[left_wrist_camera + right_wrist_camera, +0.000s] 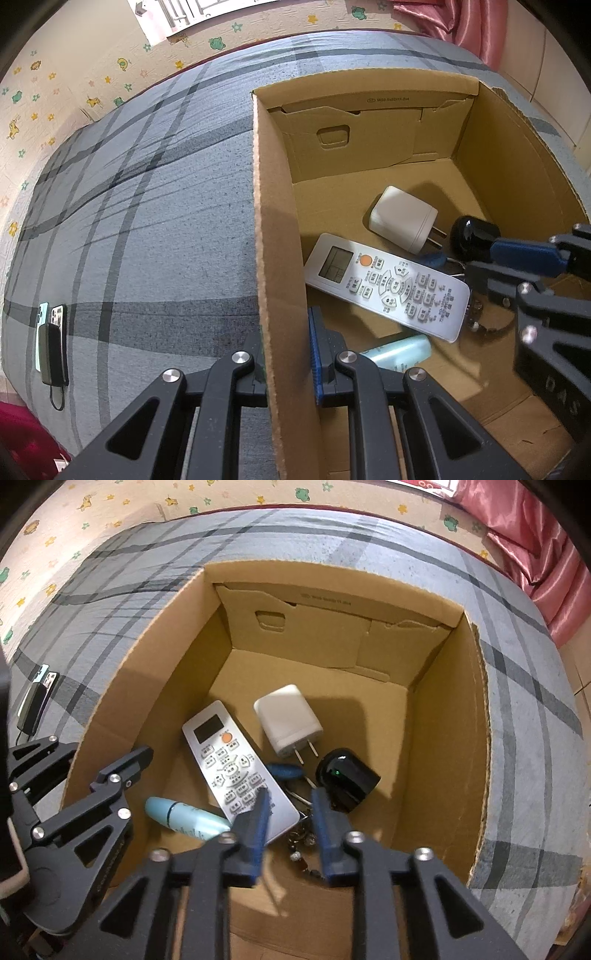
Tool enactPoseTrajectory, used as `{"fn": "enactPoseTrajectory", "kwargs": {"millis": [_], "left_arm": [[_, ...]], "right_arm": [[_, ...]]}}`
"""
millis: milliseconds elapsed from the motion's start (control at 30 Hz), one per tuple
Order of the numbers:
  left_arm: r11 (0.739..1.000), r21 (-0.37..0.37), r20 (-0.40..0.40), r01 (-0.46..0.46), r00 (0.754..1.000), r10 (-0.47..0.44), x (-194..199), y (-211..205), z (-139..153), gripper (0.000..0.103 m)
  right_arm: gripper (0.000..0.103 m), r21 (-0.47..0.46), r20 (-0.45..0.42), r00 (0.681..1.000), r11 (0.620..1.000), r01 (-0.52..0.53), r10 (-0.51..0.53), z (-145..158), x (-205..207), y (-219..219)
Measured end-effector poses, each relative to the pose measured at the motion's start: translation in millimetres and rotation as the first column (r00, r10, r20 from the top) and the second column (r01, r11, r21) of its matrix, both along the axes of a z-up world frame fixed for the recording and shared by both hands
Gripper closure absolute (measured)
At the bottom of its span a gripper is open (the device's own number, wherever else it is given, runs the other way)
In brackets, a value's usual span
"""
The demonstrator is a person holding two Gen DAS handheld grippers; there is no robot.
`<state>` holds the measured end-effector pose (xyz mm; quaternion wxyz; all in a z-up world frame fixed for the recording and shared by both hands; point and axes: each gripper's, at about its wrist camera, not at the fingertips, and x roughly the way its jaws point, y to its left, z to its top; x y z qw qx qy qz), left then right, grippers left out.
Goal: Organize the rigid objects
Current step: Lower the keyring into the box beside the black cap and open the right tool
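Remote (236,766), charger (290,720), black case (349,775), keys and blue tube (184,818) lie in our box (280,221). Left gripper (286,354) clamps the box wall; right gripper (288,819) hangs released above the keys (301,834).

white remote (236,764), brown box (447,738), plaid bedspread (147,221)

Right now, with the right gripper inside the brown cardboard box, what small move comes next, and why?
Probably lift the right gripper up out of the brown cardboard box: its jaws are open and empty, and the white remote control lies below.
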<state>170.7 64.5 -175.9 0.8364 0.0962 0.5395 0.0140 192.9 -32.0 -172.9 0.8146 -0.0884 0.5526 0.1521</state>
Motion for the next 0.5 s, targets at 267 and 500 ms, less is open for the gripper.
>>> {"fn": "enactPoseTrajectory", "kwargs": {"millis": [267,500], "left_arm": [[1.0,0.0,0.0,0.0,1.0,0.0,0.4,0.1,-0.3,0.087],[1.0,0.003,-0.001,0.0,1.0,0.0,0.8,-0.2,-0.4,0.087]], "right_arm": [[0.064,-0.001,0.031,1.0,1.0,0.004,-0.004,11.2,-2.6,0.3],[0.038,0.005,0.079,0.997,1.0,0.025,-0.025,29.3,-4.3,-4.3]]}}
